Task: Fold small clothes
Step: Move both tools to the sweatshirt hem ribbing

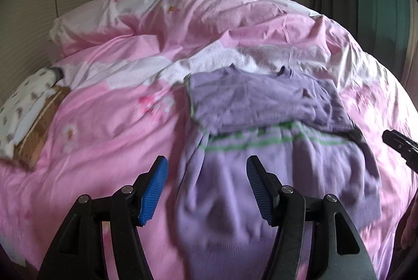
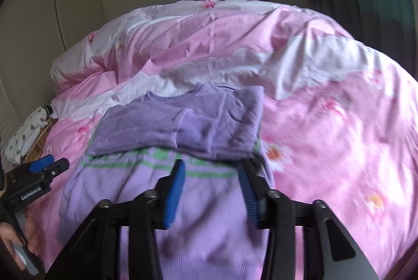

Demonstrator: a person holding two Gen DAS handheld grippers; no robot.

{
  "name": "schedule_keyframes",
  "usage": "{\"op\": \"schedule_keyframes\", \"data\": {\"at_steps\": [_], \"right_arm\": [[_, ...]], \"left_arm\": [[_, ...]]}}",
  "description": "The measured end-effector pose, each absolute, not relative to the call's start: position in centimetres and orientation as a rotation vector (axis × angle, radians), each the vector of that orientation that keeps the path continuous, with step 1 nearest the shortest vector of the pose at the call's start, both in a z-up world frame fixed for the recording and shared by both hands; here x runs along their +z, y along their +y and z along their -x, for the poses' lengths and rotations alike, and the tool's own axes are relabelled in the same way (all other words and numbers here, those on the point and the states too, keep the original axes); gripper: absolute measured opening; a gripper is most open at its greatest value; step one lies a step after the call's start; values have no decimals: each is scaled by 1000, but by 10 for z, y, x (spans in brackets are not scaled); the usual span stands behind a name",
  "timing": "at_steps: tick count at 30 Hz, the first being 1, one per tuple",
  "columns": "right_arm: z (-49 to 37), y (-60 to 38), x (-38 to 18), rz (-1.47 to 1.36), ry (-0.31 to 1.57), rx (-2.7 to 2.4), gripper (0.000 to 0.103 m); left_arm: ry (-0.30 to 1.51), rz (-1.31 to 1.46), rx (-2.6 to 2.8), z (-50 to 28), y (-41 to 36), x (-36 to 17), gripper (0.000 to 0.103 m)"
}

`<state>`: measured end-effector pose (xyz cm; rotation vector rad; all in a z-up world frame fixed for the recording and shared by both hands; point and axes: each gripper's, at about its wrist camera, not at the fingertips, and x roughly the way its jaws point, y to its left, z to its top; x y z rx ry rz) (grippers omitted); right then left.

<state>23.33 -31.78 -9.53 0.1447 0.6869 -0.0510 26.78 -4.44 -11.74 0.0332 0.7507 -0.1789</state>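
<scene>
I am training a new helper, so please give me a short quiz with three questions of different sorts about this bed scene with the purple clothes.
1. True or false: the left gripper is clamped on the purple sweater.
2. What colour are the stripes across the purple sweater? A) green B) red C) black
3. Fill in: both sleeves lie folded across the sweater's ____ part, the end with the neckline.

Key:
1. False. Both the left gripper and the right gripper are open, with nothing between their pads.
2. A. The green stripes run just below the folded sleeves.
3. Upper. It lies on the pink duvet.
</scene>
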Motion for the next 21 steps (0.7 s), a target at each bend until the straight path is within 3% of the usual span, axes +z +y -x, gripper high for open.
{"op": "schedule_keyframes", "data": {"at_steps": [5, 21], "right_arm": [[-185, -318, -100, -124, 678, -113, 52], [-111, -330, -145, -171, 680, -252, 53]], "left_arm": [[765, -21, -146, -224, -26, -133, 62], [788, 63, -131, -182, -19, -176, 61]]}}
